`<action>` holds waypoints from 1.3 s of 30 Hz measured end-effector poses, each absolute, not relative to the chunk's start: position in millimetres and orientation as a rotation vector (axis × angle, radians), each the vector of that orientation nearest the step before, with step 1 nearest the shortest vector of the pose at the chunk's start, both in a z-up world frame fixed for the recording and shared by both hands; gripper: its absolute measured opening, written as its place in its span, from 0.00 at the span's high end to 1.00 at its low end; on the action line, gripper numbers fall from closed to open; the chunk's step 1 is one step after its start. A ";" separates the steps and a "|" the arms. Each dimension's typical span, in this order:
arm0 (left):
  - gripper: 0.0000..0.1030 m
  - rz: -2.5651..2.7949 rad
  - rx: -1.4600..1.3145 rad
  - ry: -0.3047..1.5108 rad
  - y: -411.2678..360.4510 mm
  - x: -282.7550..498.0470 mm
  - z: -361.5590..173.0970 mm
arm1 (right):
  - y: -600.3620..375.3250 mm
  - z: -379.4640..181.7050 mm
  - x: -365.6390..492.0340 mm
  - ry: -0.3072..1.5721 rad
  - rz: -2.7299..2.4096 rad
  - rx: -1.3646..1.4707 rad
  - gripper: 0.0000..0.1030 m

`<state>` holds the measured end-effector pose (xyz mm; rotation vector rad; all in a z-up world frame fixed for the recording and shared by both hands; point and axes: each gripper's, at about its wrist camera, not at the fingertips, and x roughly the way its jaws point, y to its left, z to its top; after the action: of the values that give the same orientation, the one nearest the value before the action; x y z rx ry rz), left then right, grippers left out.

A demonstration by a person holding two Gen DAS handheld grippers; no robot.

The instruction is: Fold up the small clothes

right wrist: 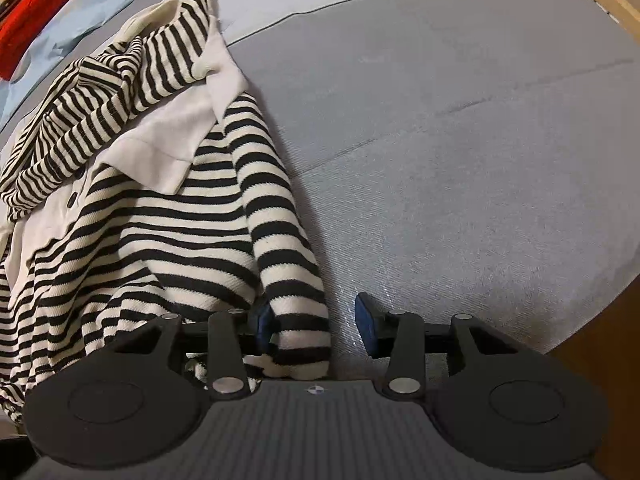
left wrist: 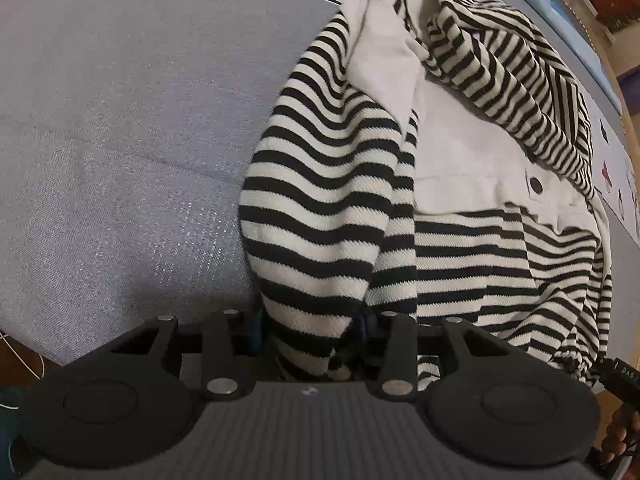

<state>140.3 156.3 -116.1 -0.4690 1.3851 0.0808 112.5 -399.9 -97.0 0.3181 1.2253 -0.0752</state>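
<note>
- While both sleeve ends sit between our jaws, we judge the step in hand to be the laying-out of the garment, a black-and-cream striped knit top with a plain white collar and placket (left wrist: 460,240), which lies on the grey woven bed cover (left wrist: 120,140).
- Our left gripper (left wrist: 310,334) has its jaws spread, one striped sleeve (left wrist: 316,208) running down between the blue pads; they stand beside the cloth and do not visibly pinch it.
- Our right gripper (right wrist: 314,326) is likewise spread: the other sleeve's cuff (right wrist: 300,332) rests against the left-hand pad, with a clear gap of grey cover before the other pad.
- Next, we think, each sleeve must be taken up again and carried inward across the chest, which calls for a firm bite on the cuff (not just the top layer).
- The top's long axis runs away from us, collar at the far end, hem near; each sleeve lies roughly along that axis beside the body.
- A loose striped fold is heaped over the collar area and will need flattening.
</note>
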 end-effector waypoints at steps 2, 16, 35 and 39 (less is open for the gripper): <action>0.58 0.074 -0.453 1.386 153.4 139.5 -116.1 | -398.8 -98.2 112.8 1.234 -0.059 0.320 0.56; 0.97 -0.042 -0.433 1.219 142.0 110.8 -69.0 | -388.3 -54.2 93.3 1.041 0.194 0.379 0.97; 0.97 -0.184 -0.366 0.947 145.7 -7.0 85.3 | -440.4 66.3 -26.6 0.656 0.369 0.679 0.98; 0.97 -0.131 -0.403 0.946 157.5 2.7 76.8 | -450.5 72.5 -32.6 0.608 0.347 0.726 0.98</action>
<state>2.7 157.5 76.8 -0.4027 0.9461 -0.1315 -32.6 -450.5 72.5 0.7258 0.6076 0.3475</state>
